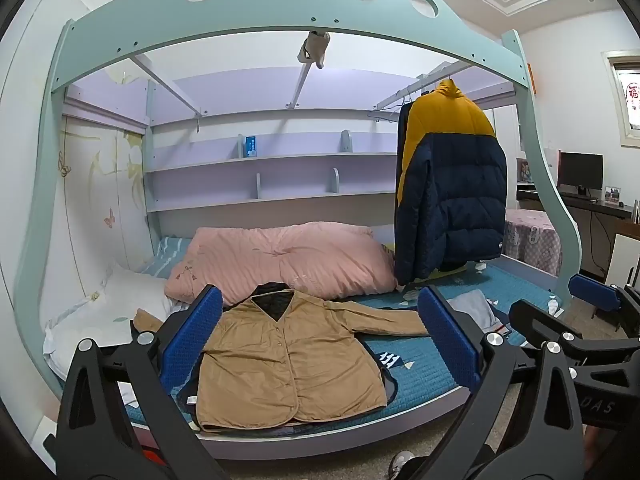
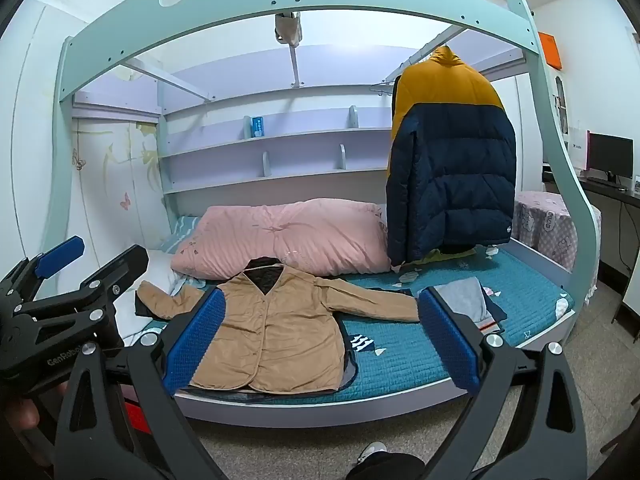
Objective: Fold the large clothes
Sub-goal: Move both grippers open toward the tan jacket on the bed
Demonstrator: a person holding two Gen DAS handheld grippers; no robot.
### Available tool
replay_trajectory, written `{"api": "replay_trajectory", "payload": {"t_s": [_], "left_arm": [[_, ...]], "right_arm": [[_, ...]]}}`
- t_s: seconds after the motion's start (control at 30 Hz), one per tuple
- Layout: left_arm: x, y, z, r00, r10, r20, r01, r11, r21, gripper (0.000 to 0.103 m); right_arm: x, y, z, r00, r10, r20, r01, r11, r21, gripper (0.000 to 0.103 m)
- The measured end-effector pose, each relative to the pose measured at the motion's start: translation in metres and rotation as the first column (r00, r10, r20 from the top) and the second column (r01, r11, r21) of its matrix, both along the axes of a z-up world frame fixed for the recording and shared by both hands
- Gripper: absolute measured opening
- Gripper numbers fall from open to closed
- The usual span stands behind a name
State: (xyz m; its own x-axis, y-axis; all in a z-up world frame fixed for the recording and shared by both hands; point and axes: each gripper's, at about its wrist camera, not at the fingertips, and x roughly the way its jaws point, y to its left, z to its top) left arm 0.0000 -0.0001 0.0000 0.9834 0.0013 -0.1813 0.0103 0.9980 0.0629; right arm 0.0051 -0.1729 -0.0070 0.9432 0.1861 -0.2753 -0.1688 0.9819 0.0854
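A tan button-up jacket (image 1: 288, 360) (image 2: 280, 336) with a dark lining lies flat, front up, on the teal mattress (image 1: 424, 372) (image 2: 400, 360), both sleeves spread sideways. My left gripper (image 1: 320, 344) is held back from the bed's front edge, its blue pads wide apart and framing the jacket, touching nothing. My right gripper (image 2: 322, 340) hovers the same way, open and empty. Each shows in the other's view: the right gripper (image 1: 560, 308) at the right edge, the left gripper (image 2: 90, 262) at the left edge.
A pink duvet (image 1: 280, 264) lies behind the jacket, a white pillow (image 1: 108, 312) to its left. A yellow and navy puffer coat (image 2: 448, 160) hangs over the bed's right part. Folded grey clothes (image 2: 464, 300) lie right of the jacket. The bed's mint arch (image 1: 280, 4) spans overhead.
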Motion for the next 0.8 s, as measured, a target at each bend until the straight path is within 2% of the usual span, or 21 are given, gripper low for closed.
{"api": "replay_trajectory", "payload": {"t_s": [0.7,0.8], "left_arm": [[0.002,0.000,-0.001,1.000,0.002,-0.009,-0.002,1.000,0.000,0.098],[0.011,0.004,-0.012,1.000,0.004,-0.017,-0.004,1.000,-0.003,0.098]], "right_arm": [[0.008,-0.001,-0.002,1.000,0.001,-0.008,-0.001,1.000,-0.002,0.093],[0.016,0.001,-0.006,1.000,0.003,-0.018,-0.003,1.000,-0.007,0.093]]}}
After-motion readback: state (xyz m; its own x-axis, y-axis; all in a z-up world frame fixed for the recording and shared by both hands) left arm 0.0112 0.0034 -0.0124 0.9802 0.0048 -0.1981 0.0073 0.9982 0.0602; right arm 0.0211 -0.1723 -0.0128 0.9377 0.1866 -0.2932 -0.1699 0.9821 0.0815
